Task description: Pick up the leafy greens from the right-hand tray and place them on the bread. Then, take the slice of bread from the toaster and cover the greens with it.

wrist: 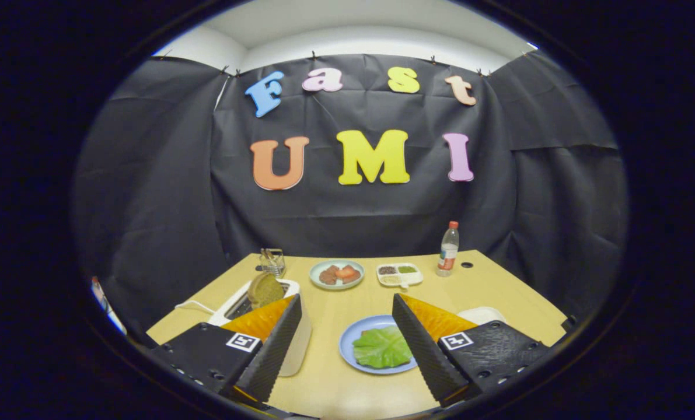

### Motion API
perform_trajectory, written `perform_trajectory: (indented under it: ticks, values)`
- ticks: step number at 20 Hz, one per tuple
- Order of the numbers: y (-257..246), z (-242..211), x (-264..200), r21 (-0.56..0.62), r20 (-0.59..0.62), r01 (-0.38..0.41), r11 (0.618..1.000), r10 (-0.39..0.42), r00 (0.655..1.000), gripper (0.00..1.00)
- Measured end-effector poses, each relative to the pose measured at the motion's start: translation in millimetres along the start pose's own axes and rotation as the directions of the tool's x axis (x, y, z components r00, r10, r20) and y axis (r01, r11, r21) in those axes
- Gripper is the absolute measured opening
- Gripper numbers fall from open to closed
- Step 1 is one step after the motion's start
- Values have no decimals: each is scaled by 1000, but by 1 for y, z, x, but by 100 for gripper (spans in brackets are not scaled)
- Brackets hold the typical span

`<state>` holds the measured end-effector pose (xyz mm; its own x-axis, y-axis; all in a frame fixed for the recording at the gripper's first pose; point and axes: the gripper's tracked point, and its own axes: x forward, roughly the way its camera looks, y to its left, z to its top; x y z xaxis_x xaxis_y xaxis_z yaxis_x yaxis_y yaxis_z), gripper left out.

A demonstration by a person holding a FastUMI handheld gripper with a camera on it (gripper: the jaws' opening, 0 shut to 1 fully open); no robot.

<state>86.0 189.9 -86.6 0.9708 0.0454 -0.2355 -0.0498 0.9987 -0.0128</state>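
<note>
The gripper (345, 344) hangs above the near edge of the wooden table (499, 291), its jaws spread wide with nothing between the fingers (271, 350) but bare tabletop. Just ahead of them, close to the right finger, a blue plate (350, 344) carries the leafy greens (382, 347), which lie flat over whatever is beneath them. By the left finger stands a white toaster (239, 303) with a brown slice of bread (265, 289) sticking up from its slot. A white tray (482, 315) peeks out behind the right finger. Farther back sit a pale green plate (336, 283) of reddish food, a small divided dish (400, 274), a metal rack (272, 261) on the left and a clear bottle (448, 249) on the right.
</note>
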Motion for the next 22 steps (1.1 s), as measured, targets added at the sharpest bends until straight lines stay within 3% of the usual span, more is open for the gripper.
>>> perform_trajectory:
  ticks: [8, 14, 22]
  values:
    - [57, 12, 41, -53, -3, 1, 999, -1, 1000, 96]
    - [100, 10, 84, -66, -23, -64, 996, 62, 998, 95]
    - [124, -34, 141, -76, -195, -63, 995, 47, 980, 95]
